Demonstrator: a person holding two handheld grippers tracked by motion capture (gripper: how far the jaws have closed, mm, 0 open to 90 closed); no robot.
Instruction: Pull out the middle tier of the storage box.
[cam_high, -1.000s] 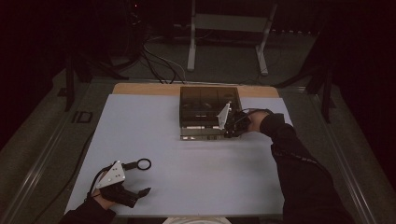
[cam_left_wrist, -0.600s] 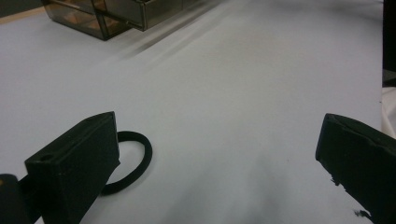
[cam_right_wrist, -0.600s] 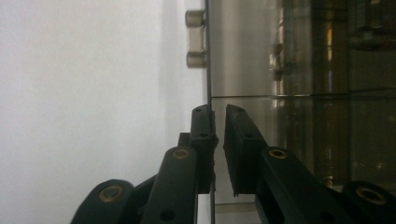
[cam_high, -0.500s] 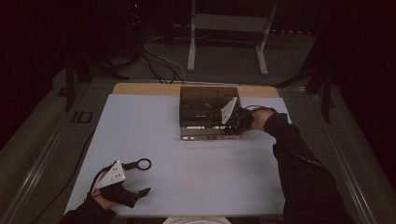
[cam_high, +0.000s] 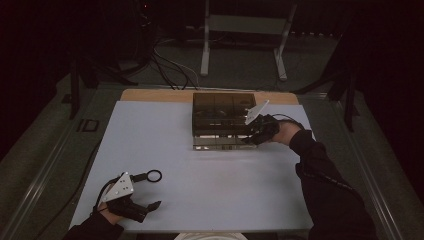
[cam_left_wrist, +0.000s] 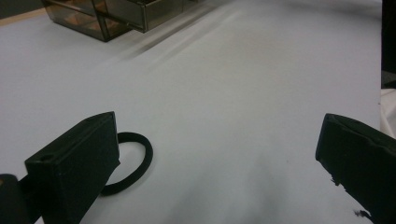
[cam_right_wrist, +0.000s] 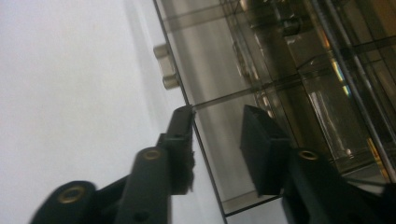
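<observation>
At the far side of the white desk (cam_high: 200, 165), the smoky transparent plastic drawer box (cam_high: 220, 120) meets the right claw (cam_high: 252, 140), which has just been opening, its jaws apart at a drawer's front. Near the black elastic ring (cam_left_wrist: 133, 158), the left claw (cam_high: 150, 206) gapes, empty.

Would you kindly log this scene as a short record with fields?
Surface: white table
Organizer: smoky clear drawer box at the far edge, its drawers slid out toward the person
Right gripper: at the box's front right corner, jaws just opening, straddling a drawer wall without pressing it
Left gripper: near edge, jaws wide, nothing between them
Loose item: black ring beside the left gripper
</observation>
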